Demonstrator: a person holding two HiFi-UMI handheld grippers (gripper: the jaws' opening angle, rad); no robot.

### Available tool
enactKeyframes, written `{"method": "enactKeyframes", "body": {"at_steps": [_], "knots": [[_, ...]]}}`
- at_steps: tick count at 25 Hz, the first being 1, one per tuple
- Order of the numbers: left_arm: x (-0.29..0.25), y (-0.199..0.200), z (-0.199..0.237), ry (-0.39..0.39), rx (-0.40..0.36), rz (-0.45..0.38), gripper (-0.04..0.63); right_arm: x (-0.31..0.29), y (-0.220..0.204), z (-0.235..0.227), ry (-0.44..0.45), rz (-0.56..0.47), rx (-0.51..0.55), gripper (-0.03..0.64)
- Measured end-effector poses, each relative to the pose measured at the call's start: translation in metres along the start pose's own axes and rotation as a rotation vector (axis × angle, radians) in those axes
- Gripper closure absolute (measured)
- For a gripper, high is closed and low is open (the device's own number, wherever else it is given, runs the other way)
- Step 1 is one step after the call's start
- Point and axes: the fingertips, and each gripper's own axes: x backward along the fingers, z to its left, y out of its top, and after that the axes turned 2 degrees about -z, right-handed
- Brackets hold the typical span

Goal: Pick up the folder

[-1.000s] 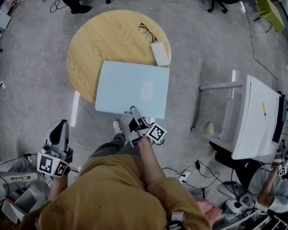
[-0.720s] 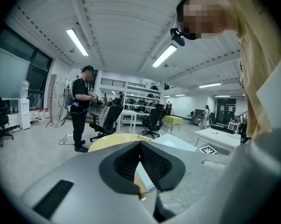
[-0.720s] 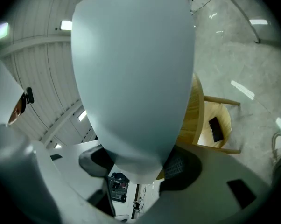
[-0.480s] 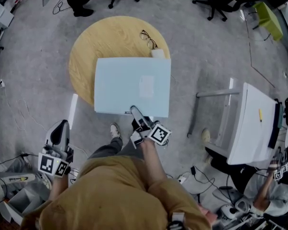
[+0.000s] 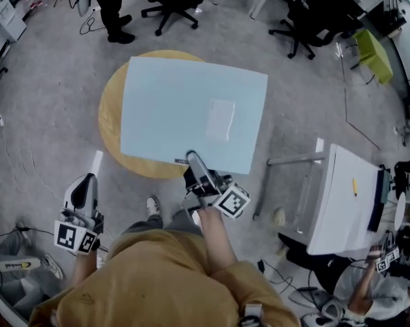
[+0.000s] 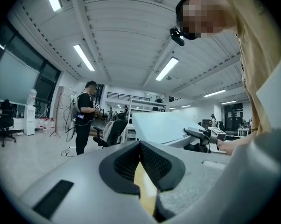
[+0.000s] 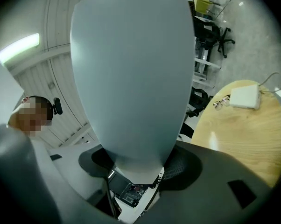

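The person's right forearm (image 5: 215,240) reaches forward from the middle of the body. The right gripper (image 5: 195,163) at its end tips slightly upward, its marker cube turned to the person's right. Its jaws are clamped on the near edge of the large pale blue rectangular folder (image 5: 184,114). The right gripper view shows the black pads (image 7: 185,164) pressing the sheet from both sides, with the folder (image 7: 131,69) rising away from them toward the ceiling.

The folder hangs in the air above the round light wooden table (image 5: 113,125), touching nothing but that gripper, and from the head view it covers most of the tabletop. Beyond its edge, a flat white case (image 7: 244,97) and a pair of spectacles (image 7: 221,102) lie on the table (image 7: 238,134).

The left arm is bent close to the person's side. It carries the left gripper (image 5: 88,180) low and well apart from the folder, pointing forward and about level. In its own view the left gripper (image 6: 140,146) has its jaw tips pressed together with nothing between them. The lifted folder (image 6: 161,127) shows beyond, slanting upward.
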Motion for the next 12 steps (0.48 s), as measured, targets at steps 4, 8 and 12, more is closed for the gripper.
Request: {"method": "enactKeyframes", "body": {"at_steps": [4, 8, 12], "knots": [[-0.011, 0.023, -0.004, 0.021, -0.022, -0.057, 0.592, -0.014, 0.035, 0.033, 0.044, -0.021, 0.061, 0.348], [-0.021, 0.05, -0.011, 0.038, -0.048, -0.108, 0.592, -0.021, 0.066, 0.062, 0.075, -0.032, 0.11, 0.348], [-0.029, 0.067, -0.015, 0.056, -0.068, -0.152, 0.592, -0.029, 0.095, 0.085, 0.111, -0.048, 0.152, 0.348]]}}
